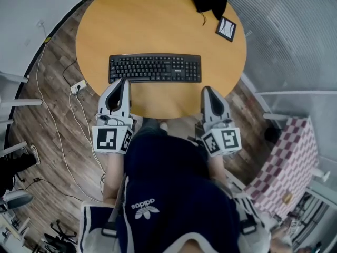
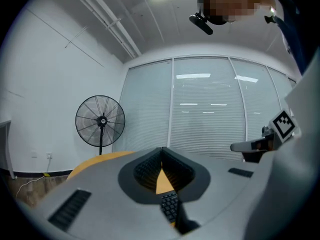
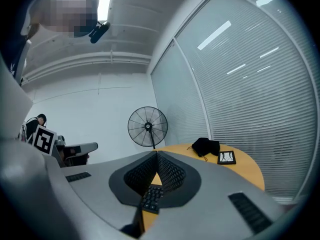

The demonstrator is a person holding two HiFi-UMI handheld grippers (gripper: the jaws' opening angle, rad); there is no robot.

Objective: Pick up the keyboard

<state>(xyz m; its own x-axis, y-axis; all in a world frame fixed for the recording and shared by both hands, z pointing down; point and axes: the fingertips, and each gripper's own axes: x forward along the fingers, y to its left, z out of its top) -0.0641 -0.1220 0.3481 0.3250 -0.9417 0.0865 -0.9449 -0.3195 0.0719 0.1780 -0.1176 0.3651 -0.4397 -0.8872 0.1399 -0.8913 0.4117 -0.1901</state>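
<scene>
Standing close to the round bench [image 1: 158, 25], a person holds one claw in each hand, both pointed flat at the keyboard [image 1: 155, 68]. The left claw [image 1: 124, 81] has its two halves pressed tight together with nothing between them. Its tip sits right at the near edge of the keyboard's left end. The right claw [image 1: 206, 89] is pinched tight and empty too, with its tip just short of the keyboard's right end. One claw at each end makes sense (a long thing tips if you lift it from one side). I think the claws would have to spread before they can pinch the thin edge. The keyboard lies flat in the near half of the bench, not lifted yet. Farther back, well apart from it, lie a black pouch [image 1: 208, 0] and a small framed card [image 1: 226, 28], out of the way.
</scene>
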